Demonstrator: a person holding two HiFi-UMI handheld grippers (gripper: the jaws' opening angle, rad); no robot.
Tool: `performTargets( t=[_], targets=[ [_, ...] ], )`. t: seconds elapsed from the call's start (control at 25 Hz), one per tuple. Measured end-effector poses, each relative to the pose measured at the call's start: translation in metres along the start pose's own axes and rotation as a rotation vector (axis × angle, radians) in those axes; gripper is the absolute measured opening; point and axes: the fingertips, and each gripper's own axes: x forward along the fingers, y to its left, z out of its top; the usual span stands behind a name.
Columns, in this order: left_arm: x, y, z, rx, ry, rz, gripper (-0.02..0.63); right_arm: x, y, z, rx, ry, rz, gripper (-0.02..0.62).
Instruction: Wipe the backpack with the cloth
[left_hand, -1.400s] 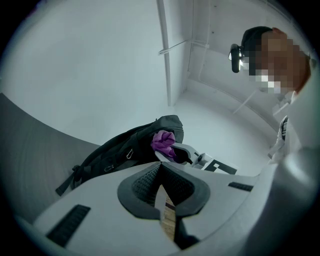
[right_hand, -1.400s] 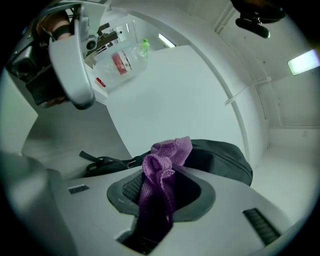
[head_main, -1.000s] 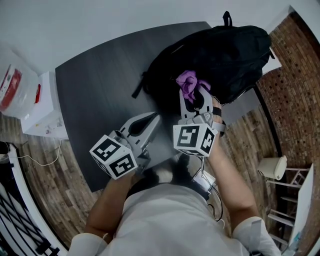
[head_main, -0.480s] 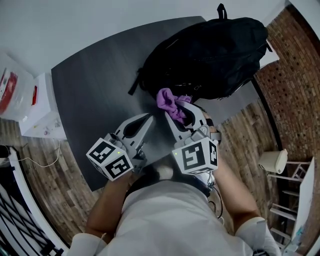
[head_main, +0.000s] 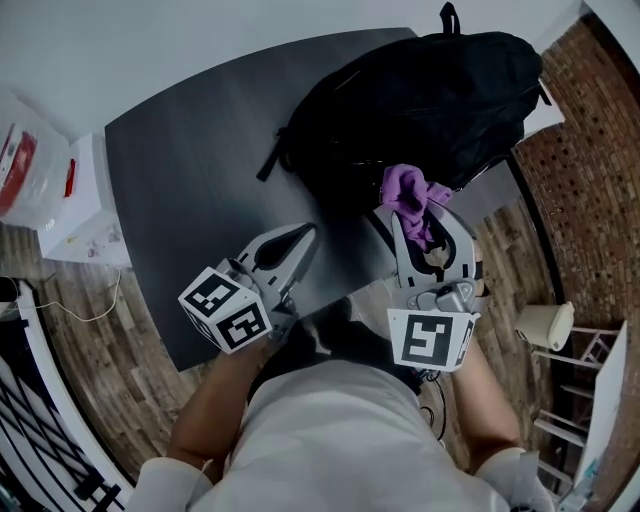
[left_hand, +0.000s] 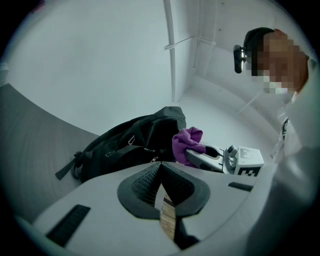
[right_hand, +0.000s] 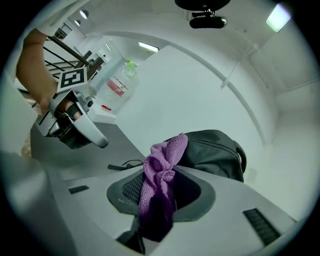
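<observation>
Dark tabletop carried the floppy-looking black backpack at its far side, the right gripper pinching a seemingly soft, light purple cloth by a bunched fold just beside it, the left gripper closed on nothing.

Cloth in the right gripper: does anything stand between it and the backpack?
Nothing visible does. The cloth, clamped in the right gripper, is already at the backpack's near side; whether they touch I cannot tell. The left gripper, shut and empty, is off to the side over the table, out of the path.
</observation>
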Motion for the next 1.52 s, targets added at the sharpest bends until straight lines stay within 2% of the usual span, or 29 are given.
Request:
performTargets(
  t=[0.08,0.24,0.48,0.6,0.76,1.0,1.36,1.52],
  targets=[
    [0.008,-0.003,-0.003,0.002,0.002,0.004,0.005,-0.003,-0.011,-0.007,-0.016,0.000,-0.028,0.121],
    [0.023,-0.013,-0.007,0.014,0.015,0.030,0.005,-0.006,-0.018,-0.020,-0.044,-0.027,-0.030,0.121],
    [0.032,-0.012,-0.010,0.026,0.047,0.051,0.005,0.006,0.005,-0.034,-0.133,-0.049,-0.011,0.121],
    [0.034,-0.009,-0.009,0.022,0.063,0.030,0.005,0.016,0.020,-0.044,-0.159,-0.015,-0.005,0.122],
    [0.033,-0.009,-0.008,0.027,0.106,-0.030,0.005,0.038,0.028,-0.054,-0.198,0.044,-0.059,0.121],
    [0.014,0.007,-0.008,0.024,0.164,-0.108,0.005,0.072,0.058,-0.081,-0.195,0.195,-0.073,0.121],
    [0.002,0.028,0.001,0.000,0.166,-0.146,0.005,0.100,0.070,-0.088,-0.187,0.301,-0.094,0.121],
    [-0.005,0.041,0.002,-0.016,0.160,-0.146,0.005,0.108,0.090,-0.090,-0.205,0.320,-0.069,0.122]
  ],
)
